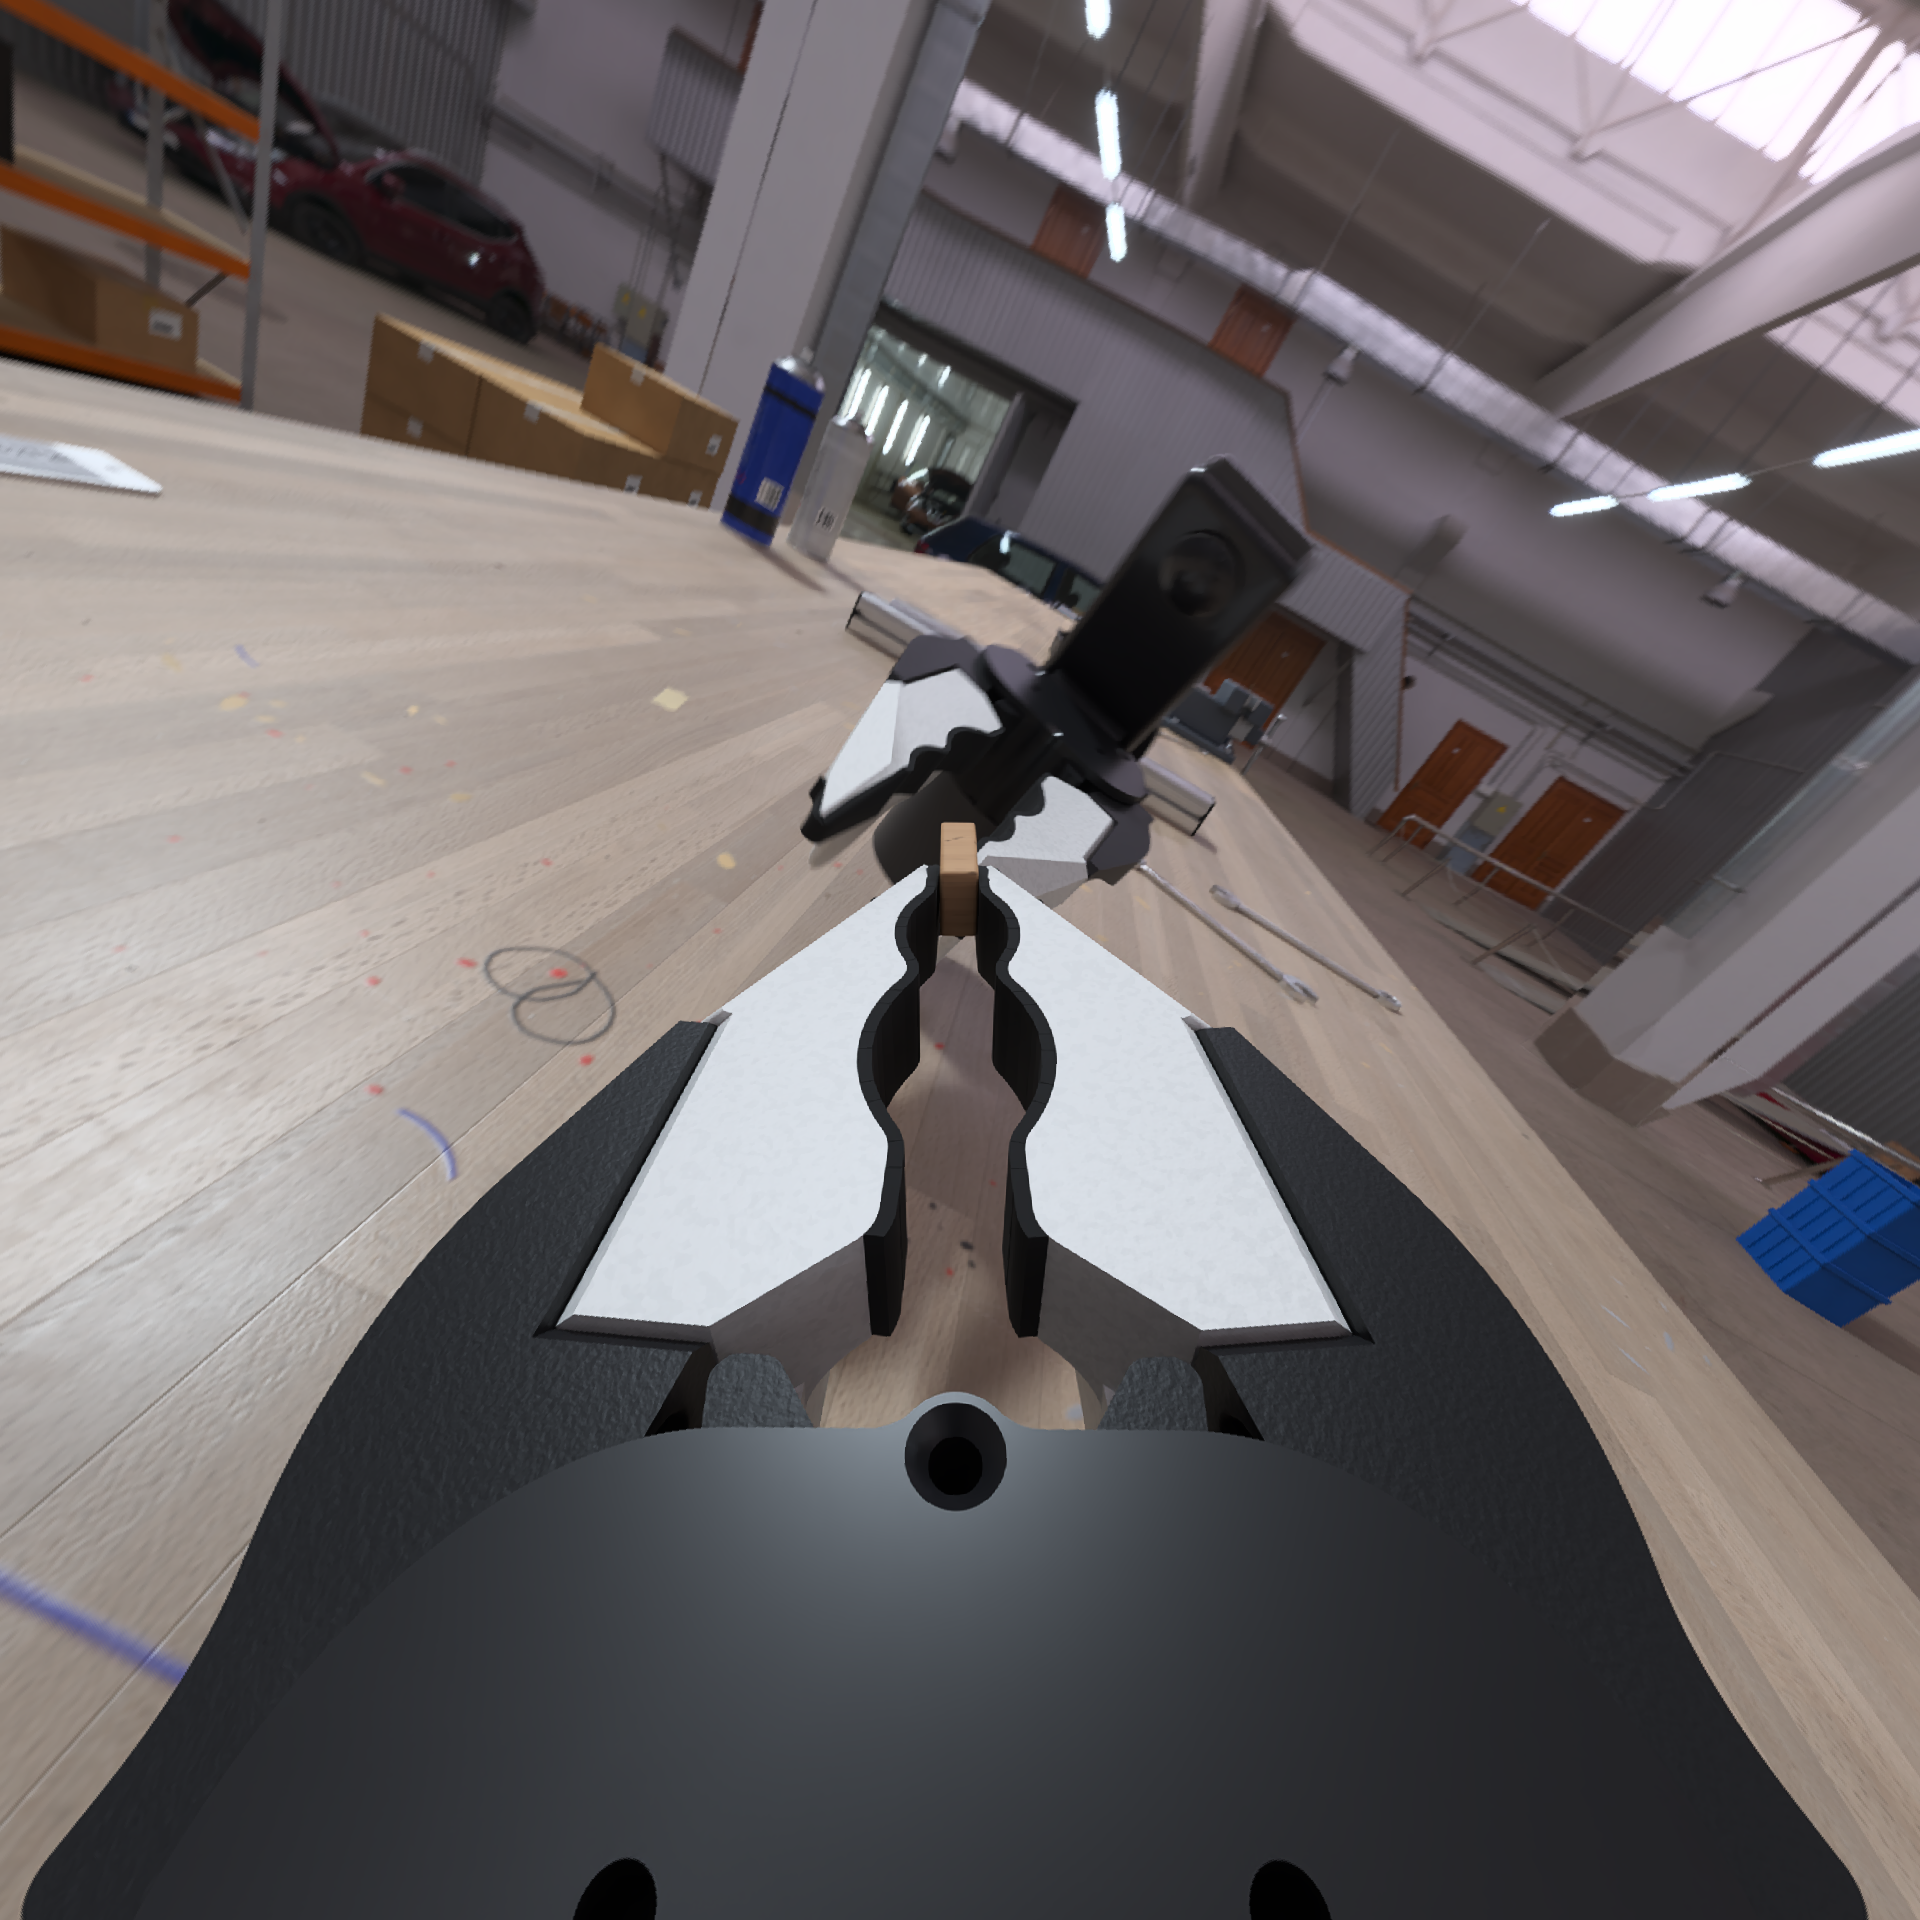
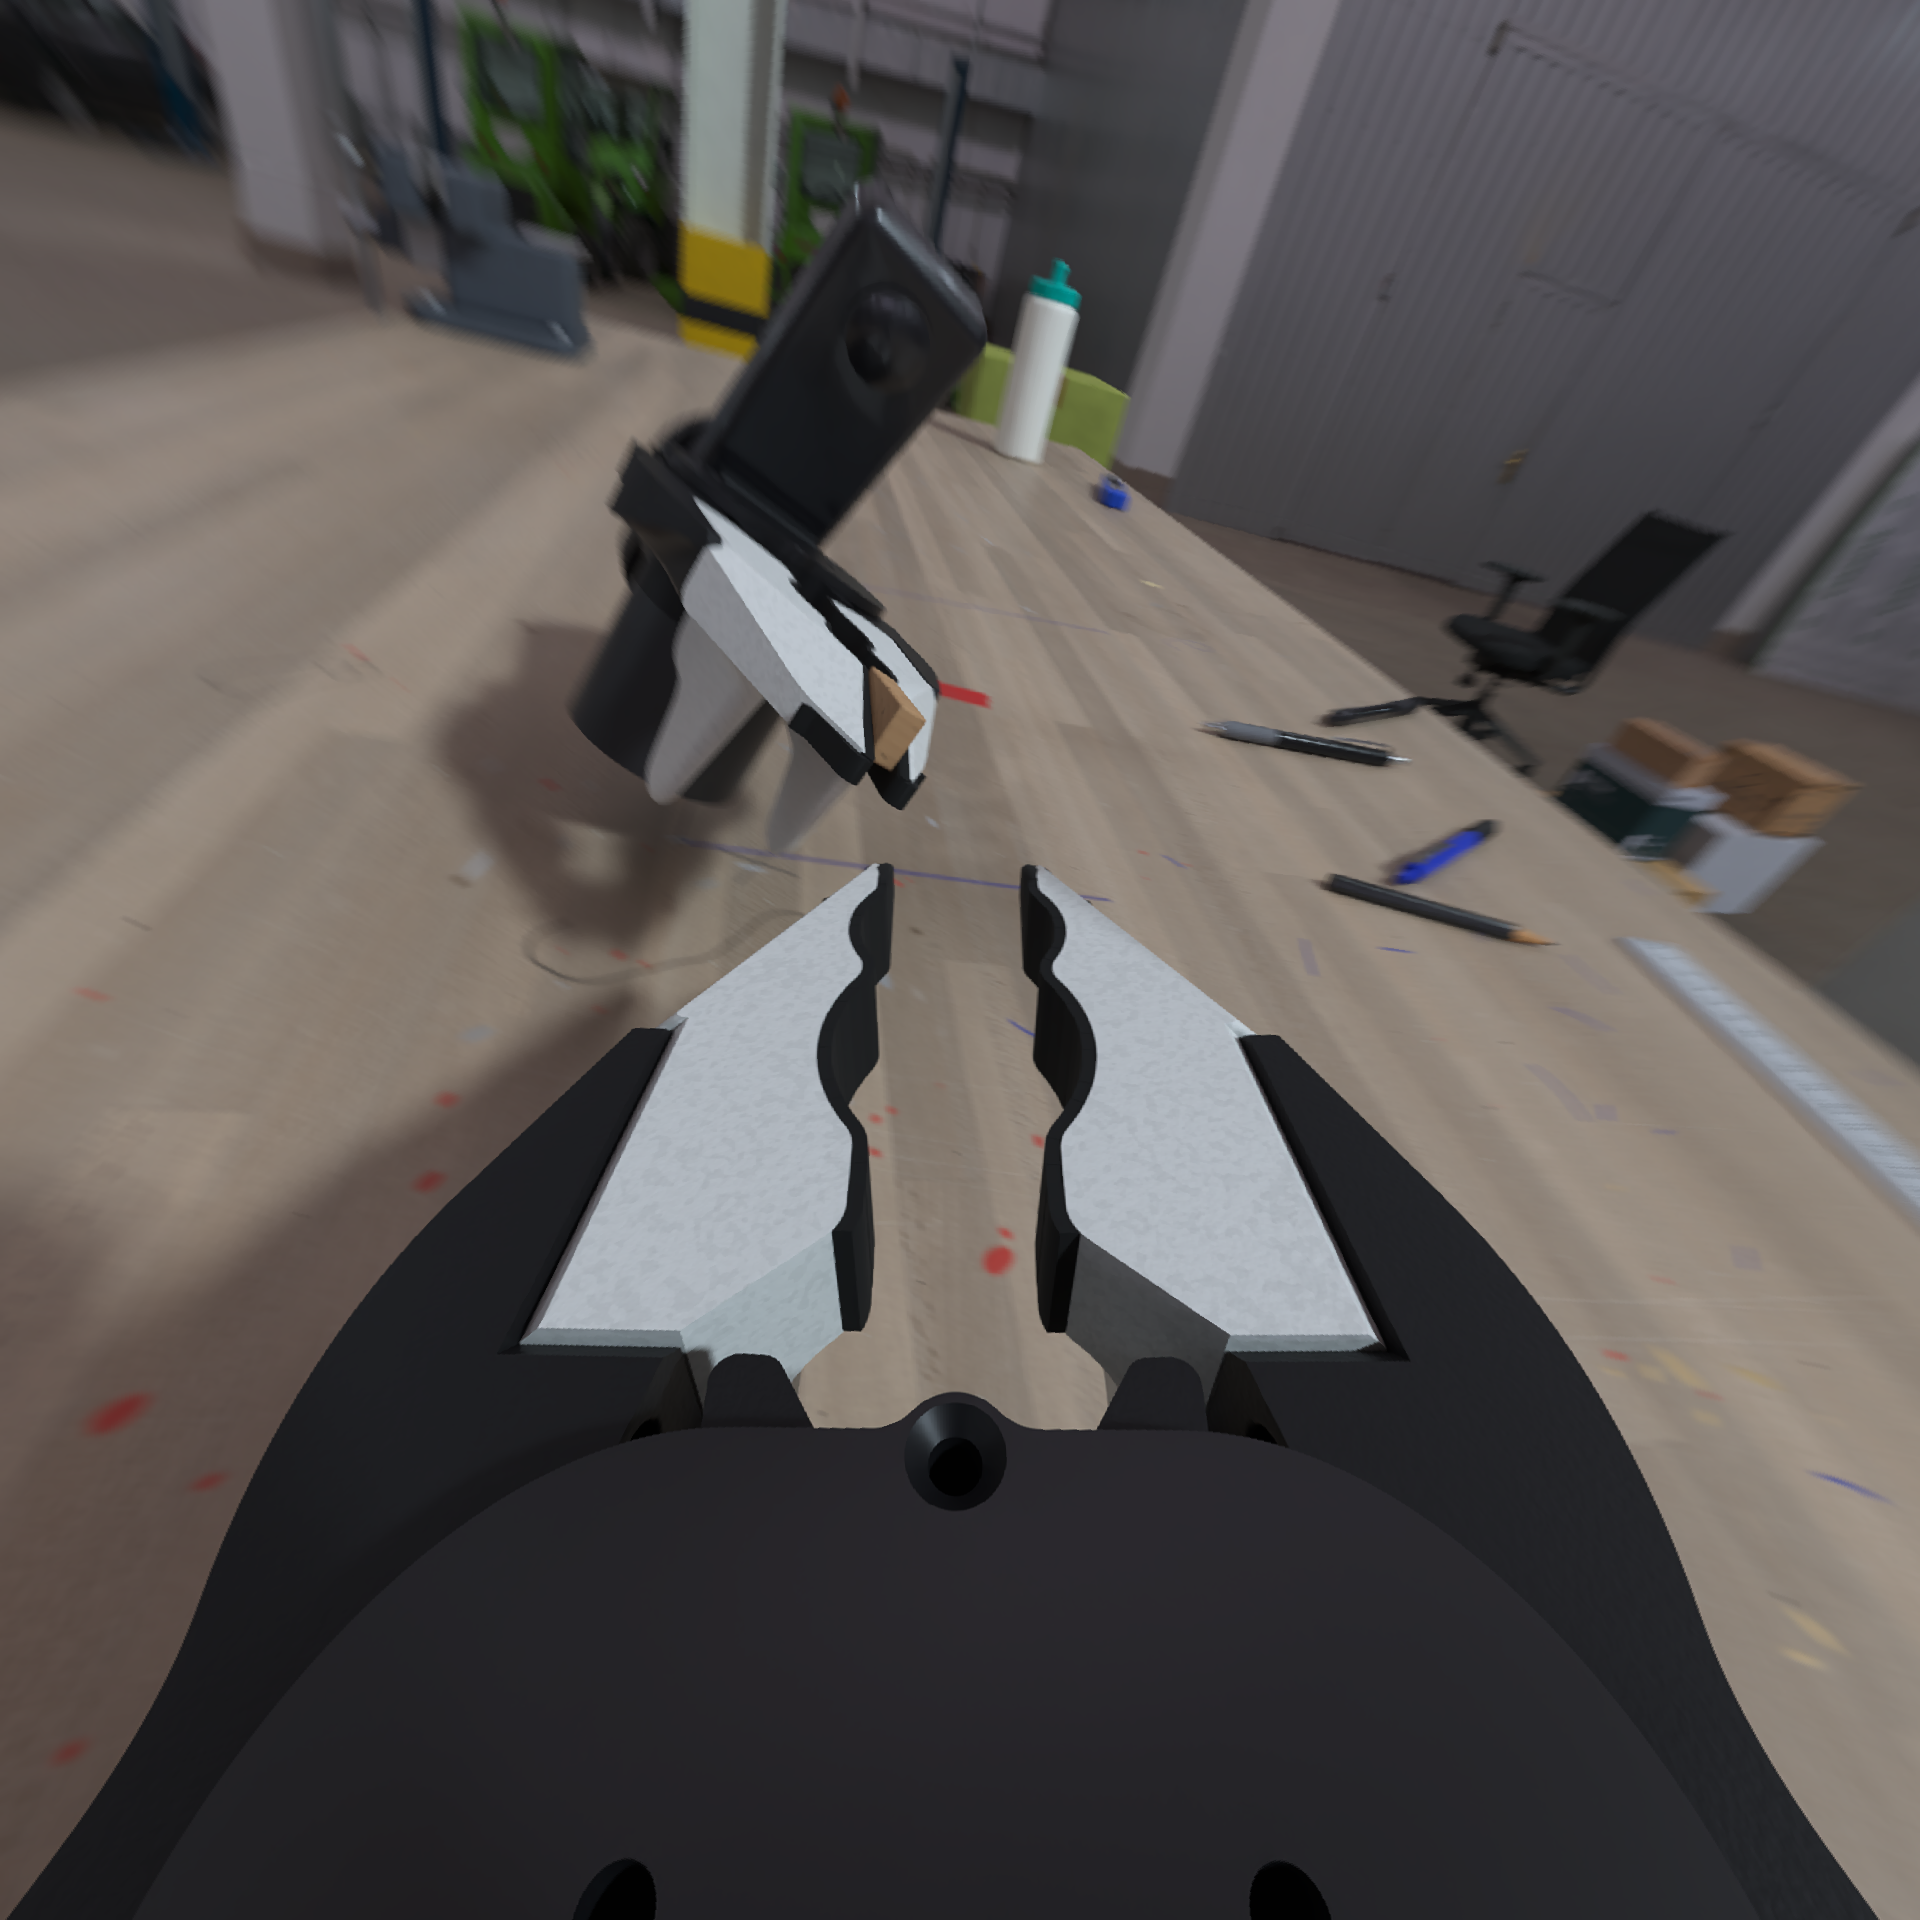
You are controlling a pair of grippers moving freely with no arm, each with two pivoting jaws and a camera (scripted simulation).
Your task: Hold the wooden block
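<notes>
Clamping the wooden block (image 1: 957,879) at its fingertips, your left gripper (image 1: 957,894) is carrying it clear above the wooden table (image 1: 312,831) — the block is standing upright between the pads. Facing it, your right gripper (image 2: 956,883) is hovering with jaws parted — gripping nothing.

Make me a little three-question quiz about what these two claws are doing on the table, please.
1. True or false: the wooden block lies flat on the table.
2. Which gripper holds the block: A the left gripper, B the right gripper, C both?
3. Fill in: the right gripper's fingers are ____.

Key
1. False: it is pinched between fingertips, above the table.
2. A: the right wrist view shows the block in the other gripper.
3. Open, with nothing between them.
</notes>
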